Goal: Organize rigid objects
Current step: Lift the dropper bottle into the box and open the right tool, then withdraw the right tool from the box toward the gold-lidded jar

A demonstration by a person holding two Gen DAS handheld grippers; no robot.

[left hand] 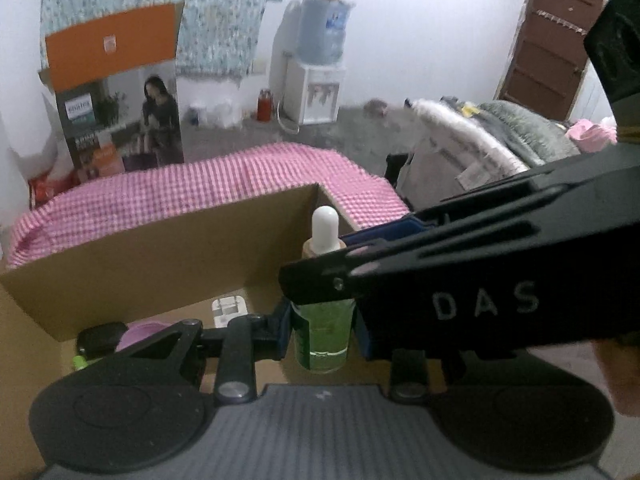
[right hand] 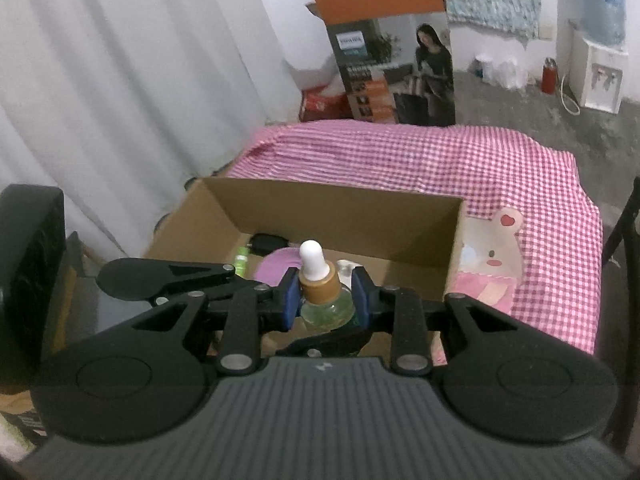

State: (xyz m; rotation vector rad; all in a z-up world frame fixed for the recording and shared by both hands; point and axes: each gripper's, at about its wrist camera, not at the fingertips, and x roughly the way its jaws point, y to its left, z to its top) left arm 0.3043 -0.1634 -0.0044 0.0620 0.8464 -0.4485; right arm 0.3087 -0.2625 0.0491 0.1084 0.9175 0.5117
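Got both grippers, left (left hand: 322,320) and right (right hand: 326,300), clamped on the dropper bottle (right hand: 320,280) at 12 o'clock over the box (right hand: 336,208), so uneven release could tip it.

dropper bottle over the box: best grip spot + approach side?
Grip the dropper bottle on its round glass body below the tan collar, coming in level from the near side. It stands upright, and the white bulb on top is narrow and looks soft. The right hand-held gripper has its blue pads at the shoulder; the left hand-held gripper appears to flank the green-labelled body lower down.
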